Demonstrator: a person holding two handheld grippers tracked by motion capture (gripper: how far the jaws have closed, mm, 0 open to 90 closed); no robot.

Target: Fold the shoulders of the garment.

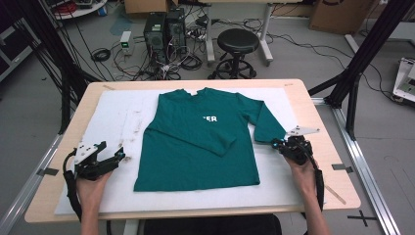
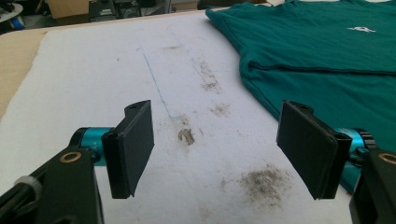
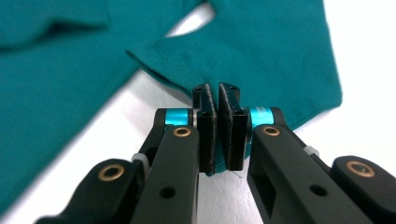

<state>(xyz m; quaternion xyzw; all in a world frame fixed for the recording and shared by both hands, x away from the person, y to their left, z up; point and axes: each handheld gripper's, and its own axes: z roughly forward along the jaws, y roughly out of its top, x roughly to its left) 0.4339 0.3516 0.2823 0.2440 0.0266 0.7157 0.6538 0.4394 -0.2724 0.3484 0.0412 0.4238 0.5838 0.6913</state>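
white padding (image 1: 122,117) over a wooden table (image 1: 323,122), cables and a stool (image 1: 238,41) on the floor behind. green t-shirt (image 1: 195,147) lies flat, left sleeve folded in. right gripper (image 1: 280,145) is pinched on the cuff (image 3: 210,88) of the right sleeve (image 1: 266,122). left gripper (image 1: 117,155) is spread wide and empty, shirt hem just off its right jaw. cloth looks light, limp, drapes; best taken at hems or seams.

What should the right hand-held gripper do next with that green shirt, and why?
Probably lift the cuff a little and carry it inward across the shirt. The right hand-held gripper has its jaws shut on the edge of the right sleeve, which lies spread out to the side, while the other sleeve is already folded across the front. The left hand-held gripper is open over the white mat, holding nothing.
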